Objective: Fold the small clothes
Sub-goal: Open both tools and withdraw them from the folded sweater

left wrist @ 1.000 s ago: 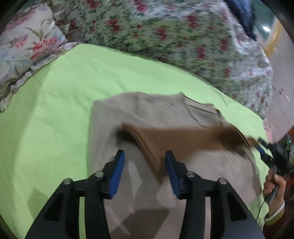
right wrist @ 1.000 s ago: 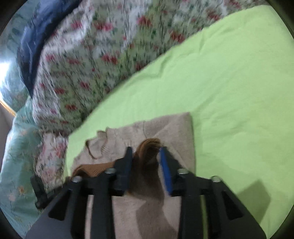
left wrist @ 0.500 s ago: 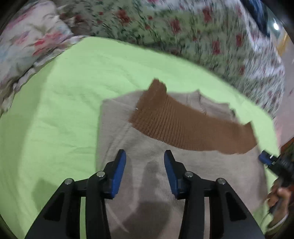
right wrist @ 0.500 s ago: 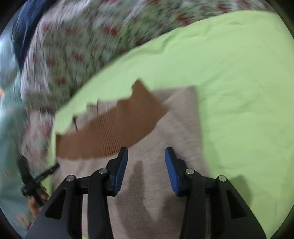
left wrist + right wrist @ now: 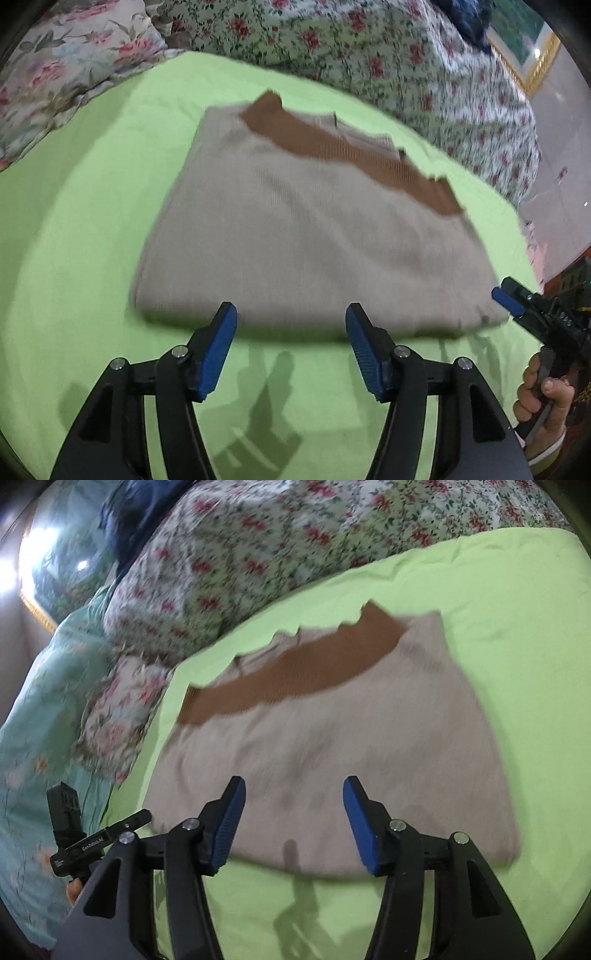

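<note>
A beige knitted sweater [image 5: 306, 236] [image 5: 332, 746] lies folded in half on a green sheet [image 5: 74, 206] [image 5: 517, 627]. Its brown ribbed hem band [image 5: 332, 144] [image 5: 295, 679] rests across the far edge. My left gripper [image 5: 291, 343] hangs just in front of the near fold, jaws opening, nothing between them. My right gripper [image 5: 291, 819] hovers over the sweater's near edge, jaws opening and empty too. The right gripper [image 5: 517, 306] also shows at the right edge of the left wrist view, with a hand [image 5: 543, 398] on its grip.
A floral quilt [image 5: 369, 55] [image 5: 258, 554] is piled behind the sheet. A floral pillow [image 5: 55, 66] lies at the far left. Teal bedding [image 5: 37, 720] and a dark blue cloth [image 5: 140, 513] sit to the left in the right wrist view. The other gripper's body [image 5: 74, 830] shows there.
Both grippers carried the brown hem forward over the sweater, let go of it, and pulled back to the near edge with jaws wider. The sweater now lies folded in half.
</note>
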A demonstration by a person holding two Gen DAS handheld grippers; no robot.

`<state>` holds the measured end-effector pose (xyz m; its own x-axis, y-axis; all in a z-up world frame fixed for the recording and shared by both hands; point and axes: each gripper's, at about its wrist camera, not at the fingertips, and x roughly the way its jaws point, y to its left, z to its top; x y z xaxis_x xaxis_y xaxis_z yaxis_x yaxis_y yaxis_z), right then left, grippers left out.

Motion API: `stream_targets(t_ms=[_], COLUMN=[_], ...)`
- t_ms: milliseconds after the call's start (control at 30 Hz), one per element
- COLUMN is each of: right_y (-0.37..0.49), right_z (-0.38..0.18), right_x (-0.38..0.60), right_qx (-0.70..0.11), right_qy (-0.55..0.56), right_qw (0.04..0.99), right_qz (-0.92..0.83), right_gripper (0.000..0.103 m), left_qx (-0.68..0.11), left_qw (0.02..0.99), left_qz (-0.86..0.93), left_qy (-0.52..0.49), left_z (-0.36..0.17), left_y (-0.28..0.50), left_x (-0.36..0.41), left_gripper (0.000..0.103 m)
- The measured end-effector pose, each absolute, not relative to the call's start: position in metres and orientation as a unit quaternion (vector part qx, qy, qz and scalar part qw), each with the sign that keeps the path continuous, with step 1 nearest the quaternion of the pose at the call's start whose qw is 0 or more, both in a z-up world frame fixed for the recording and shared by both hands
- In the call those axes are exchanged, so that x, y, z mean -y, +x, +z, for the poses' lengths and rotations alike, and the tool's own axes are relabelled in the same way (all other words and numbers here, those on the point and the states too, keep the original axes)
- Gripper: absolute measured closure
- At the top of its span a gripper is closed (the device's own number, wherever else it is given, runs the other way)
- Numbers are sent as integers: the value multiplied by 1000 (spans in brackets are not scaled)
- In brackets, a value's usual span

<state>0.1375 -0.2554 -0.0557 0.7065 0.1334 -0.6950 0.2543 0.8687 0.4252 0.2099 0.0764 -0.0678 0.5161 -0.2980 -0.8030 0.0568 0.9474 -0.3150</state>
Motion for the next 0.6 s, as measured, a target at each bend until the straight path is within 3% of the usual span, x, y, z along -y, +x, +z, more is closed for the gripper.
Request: stream_targets(t_ms=[300,600], right_y=[86,62], right_z=[-66,-69], right_x=[224,222], right_qx=[-398,-398], right_qy=[241,255], right_qw=[884,880], right_qz=[-44,-50], right_gripper=[42,40], left_qx=[-506,-497], left_qw=[847,843], left_qz=[-107,-103], left_qy=[-126,-179], left_z=[-78,-80], left_y=[154,169], left_x=[-69,-78], left_gripper=[35,27])
